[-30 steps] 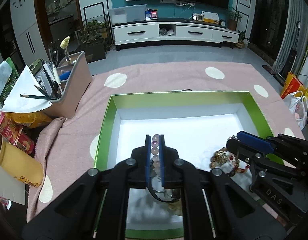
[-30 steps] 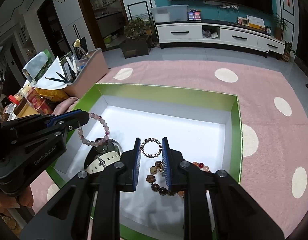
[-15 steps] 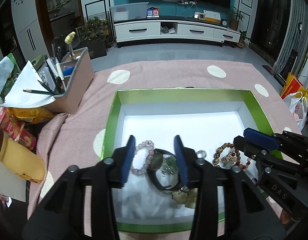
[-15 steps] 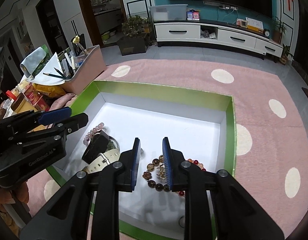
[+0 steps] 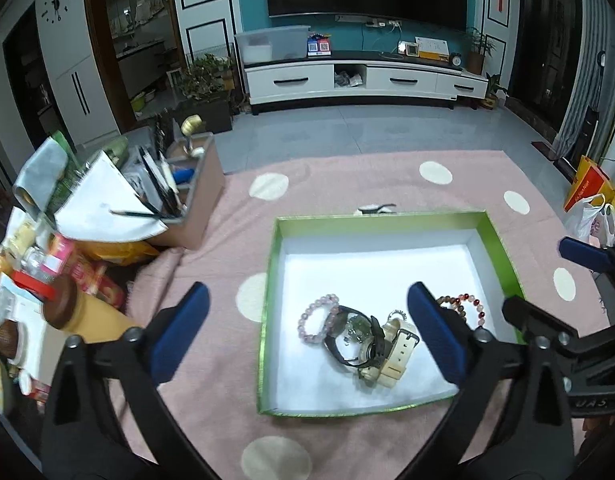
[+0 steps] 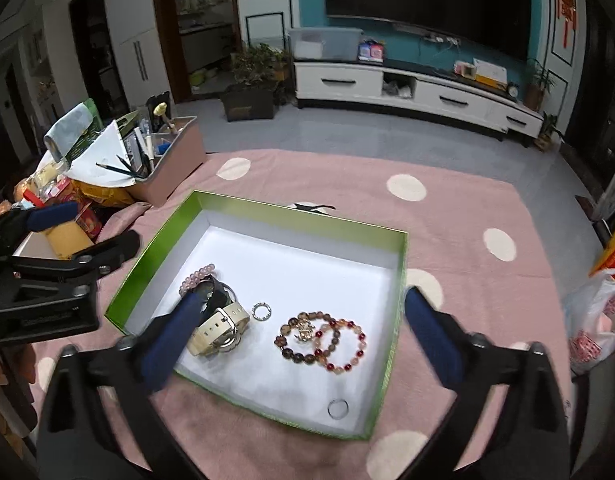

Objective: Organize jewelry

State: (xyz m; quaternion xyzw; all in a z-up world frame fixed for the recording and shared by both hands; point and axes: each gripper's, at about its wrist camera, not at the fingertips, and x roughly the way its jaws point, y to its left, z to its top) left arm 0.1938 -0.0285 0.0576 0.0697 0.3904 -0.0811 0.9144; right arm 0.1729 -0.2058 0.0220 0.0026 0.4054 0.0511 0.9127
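Observation:
A green box [image 5: 270, 280] with a white inside [image 6: 402, 264] lies on the pink dotted cloth. In it lie a pale pink bead bracelet [image 5: 315, 320] [image 6: 197, 274], a black watch [image 5: 341, 344], a cream-strap watch [image 6: 215, 326] [image 5: 395, 356], a small beaded ring [image 6: 261, 312], a brown bead bracelet [image 6: 299, 338], a red bead bracelet [image 6: 343, 346] [image 5: 469, 306] and a plain ring [image 6: 338, 408]. My left gripper [image 5: 307, 336] is open wide and empty above the box's near left. My right gripper [image 6: 299, 340] is open wide and empty above the box.
A pink desk organiser [image 5: 195, 196] [image 6: 175, 160] with pencils and paper stands at the left. Snack packs and a yellow can [image 5: 91, 320] lie beside it. A plastic bag [image 6: 595, 320] sits at the right table edge. A TV stand is across the floor.
My left gripper let go of the pink bead bracelet into the box, and the right let go of the small beaded ring. Both opened wide and pulled back and up.

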